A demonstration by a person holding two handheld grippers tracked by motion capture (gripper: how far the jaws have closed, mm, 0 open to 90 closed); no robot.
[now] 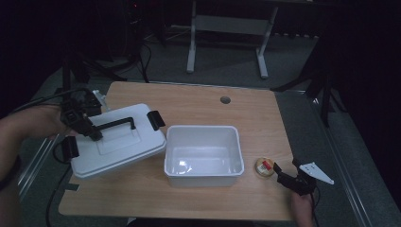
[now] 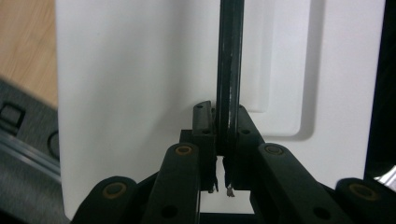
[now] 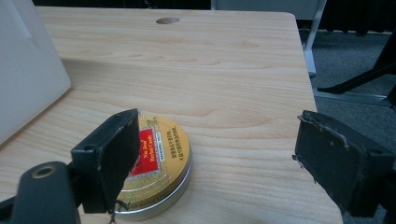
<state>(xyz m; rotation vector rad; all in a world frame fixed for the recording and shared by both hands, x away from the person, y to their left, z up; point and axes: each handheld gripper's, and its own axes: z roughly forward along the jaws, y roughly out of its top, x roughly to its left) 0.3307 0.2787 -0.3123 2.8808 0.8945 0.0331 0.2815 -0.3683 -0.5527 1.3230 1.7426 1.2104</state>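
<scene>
White bin lid [image 1: 118, 144] gripped by black handle [image 2: 230, 70], left gripper [image 2: 223, 154] clamped on it. Right gripper [image 3: 215, 158] wide open, gold tin [image 3: 156, 161] at left jaw. Next likely: centre, close on tin.

White lid [image 1: 118, 144] tilted beside open white bin [image 1: 203, 153]; round gold tin [image 1: 264, 167] right

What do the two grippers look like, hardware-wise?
Both are black. The left gripper has jointed link arms with brass-coloured pivot pins, and a black cable trails off it. The right gripper has thick, worn rectangular pads and a grey three-cornered plate on top.
</scene>
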